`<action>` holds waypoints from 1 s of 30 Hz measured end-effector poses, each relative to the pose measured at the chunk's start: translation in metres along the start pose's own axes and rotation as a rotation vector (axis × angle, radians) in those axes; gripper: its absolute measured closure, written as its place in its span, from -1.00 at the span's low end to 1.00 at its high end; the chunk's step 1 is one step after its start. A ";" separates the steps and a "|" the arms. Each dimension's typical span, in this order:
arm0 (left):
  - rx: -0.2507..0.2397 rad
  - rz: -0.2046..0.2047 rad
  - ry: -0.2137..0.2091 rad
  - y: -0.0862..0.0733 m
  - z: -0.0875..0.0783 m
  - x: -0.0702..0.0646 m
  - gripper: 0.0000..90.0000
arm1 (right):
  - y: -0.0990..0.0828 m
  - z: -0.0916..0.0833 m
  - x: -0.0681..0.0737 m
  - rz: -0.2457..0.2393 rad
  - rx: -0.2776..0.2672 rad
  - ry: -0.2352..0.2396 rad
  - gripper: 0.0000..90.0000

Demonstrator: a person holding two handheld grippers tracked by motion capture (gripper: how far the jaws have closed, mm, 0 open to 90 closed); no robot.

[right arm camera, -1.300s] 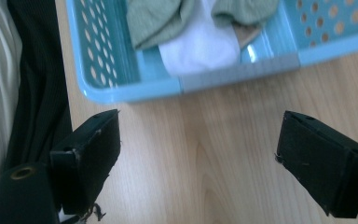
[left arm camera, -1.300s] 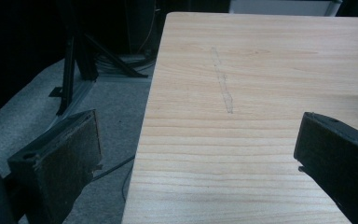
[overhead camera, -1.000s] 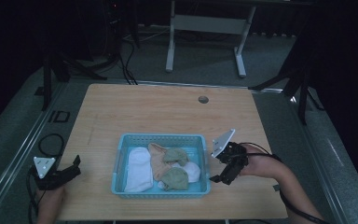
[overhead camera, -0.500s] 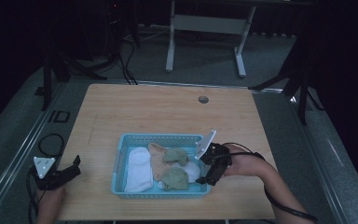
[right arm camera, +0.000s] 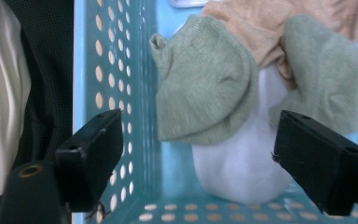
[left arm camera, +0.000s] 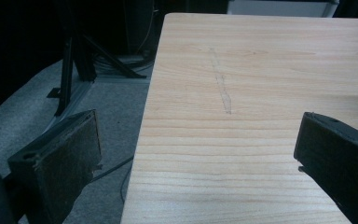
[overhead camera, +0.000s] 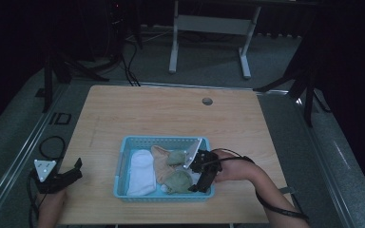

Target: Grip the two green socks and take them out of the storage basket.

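Right claw (overhead camera: 200, 176) poised, jaws apart, over the socks at the right end of the blue basket (overhead camera: 123, 156).

On the wooden tabletop (overhead camera: 171, 114), in a dark room, the basket sits at lower centre of the high view. In the right gripper view, a green sock (right arm camera: 205, 88) lies just ahead between the spread jaws, atop a white sock (right arm camera: 242, 168), its long axis running up-frame. The left claw (overhead camera: 71, 173), also released, rests well apart at lower left.

— What colours lie in the basket (overhead camera: 121, 161)?
— It's light blue, dotted with holes. Inside: sage-green socks (right arm camera: 203, 84), a peach one (overhead camera: 160, 161), white ones (overhead camera: 140, 166).
— Under the basket?
— Pale wood-grain tabletop (overhead camera: 171, 116).
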State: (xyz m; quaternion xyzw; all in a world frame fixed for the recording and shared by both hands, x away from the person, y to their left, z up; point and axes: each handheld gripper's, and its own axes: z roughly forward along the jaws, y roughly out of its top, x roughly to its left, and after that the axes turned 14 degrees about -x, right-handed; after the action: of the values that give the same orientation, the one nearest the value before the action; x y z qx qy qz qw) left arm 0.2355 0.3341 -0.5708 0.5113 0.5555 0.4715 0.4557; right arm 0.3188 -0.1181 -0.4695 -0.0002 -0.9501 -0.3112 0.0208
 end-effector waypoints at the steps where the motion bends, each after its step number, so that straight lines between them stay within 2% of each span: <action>1: 0.000 0.000 0.000 0.000 0.000 0.000 -0.99 | 0.001 0.006 0.000 -0.005 0.011 0.002 -0.61; 6: 0.001 0.001 -0.001 0.000 0.000 0.000 -0.99 | 0.004 0.015 -0.002 -0.010 0.031 0.012 -0.52; 10: 0.000 0.000 -0.001 0.000 0.000 0.000 -0.99 | 0.007 0.024 -0.006 -0.003 0.053 0.020 -0.34; 16: -0.001 -0.002 -0.003 0.000 0.000 0.000 -0.99 | 0.008 0.030 -0.010 -0.007 0.062 -0.004 -0.21; 17: -0.001 -0.001 -0.003 0.000 0.000 0.000 -0.99 | 0.009 0.032 -0.011 -0.024 0.065 -0.025 -0.05; 20: -0.001 -0.001 -0.003 0.000 0.000 0.000 -0.99 | 0.009 0.034 -0.012 -0.025 0.069 -0.030 -0.03; 21: -0.001 -0.002 -0.003 0.000 0.000 0.000 -0.99 | 0.009 0.036 -0.013 -0.034 0.073 -0.039 0.19; 27: 0.001 -0.002 -0.003 0.000 0.000 0.000 -0.99 | 0.010 0.035 -0.013 -0.049 0.072 -0.044 0.74; 30: 0.001 -0.001 -0.002 0.000 0.000 0.000 -0.99 | 0.013 0.031 -0.011 -0.052 0.072 -0.039 0.84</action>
State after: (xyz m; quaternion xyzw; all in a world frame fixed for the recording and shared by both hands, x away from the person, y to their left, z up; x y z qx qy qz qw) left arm 0.2355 0.3342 -0.5708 0.5116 0.5555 0.4706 0.4563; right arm 0.3285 -0.0896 -0.4870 0.0193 -0.9606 -0.2773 -0.0057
